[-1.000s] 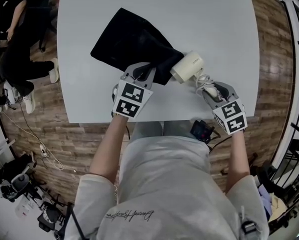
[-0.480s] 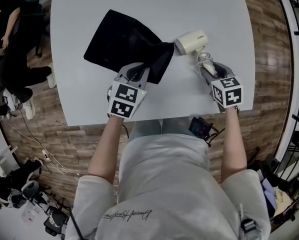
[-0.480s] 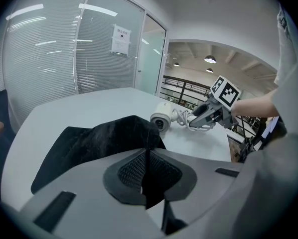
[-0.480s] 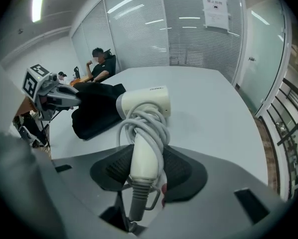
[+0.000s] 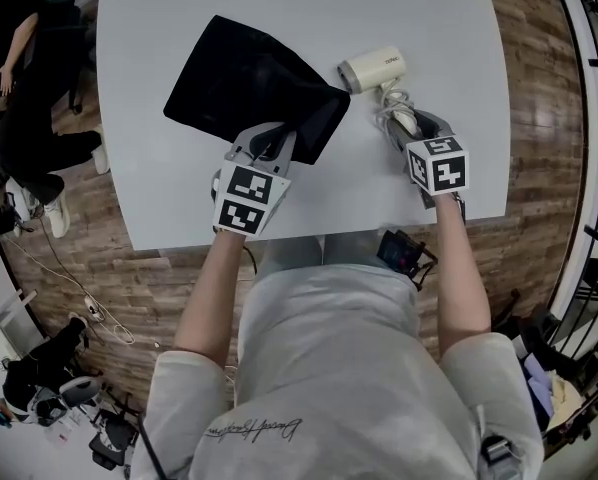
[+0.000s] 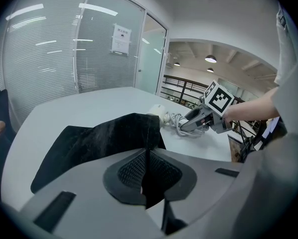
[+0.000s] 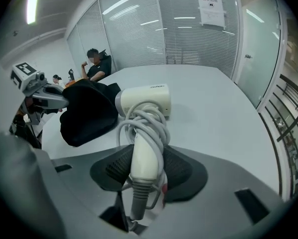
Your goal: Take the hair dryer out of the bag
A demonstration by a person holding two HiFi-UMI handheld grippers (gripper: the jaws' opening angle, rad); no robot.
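Hair dryer (image 5: 372, 69) lies outside the bag (image 5: 244, 83), just right of its mouth, toward the table's (image 5: 429, 8) right edge. The right hand-held gripper (image 5: 399, 120) clamps its cord-wrapped handle. The left hand-held gripper (image 5: 277, 140) pinches the bag's near edge.

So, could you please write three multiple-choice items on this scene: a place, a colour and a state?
1. Relative to the black fabric bag, the cream plastic hair dryer is: A inside it; B outside it, over the white table; C under it.
2. The dryer's wound cord is: A light grey; B red; C black.
3. The left claw is: A open; B holding the dryer; C shut on the bag's edge.
Answers: 1 B, the whole dryer shows beside the bag; 2 A, its loops show pale; 3 C, it pinches black cloth.
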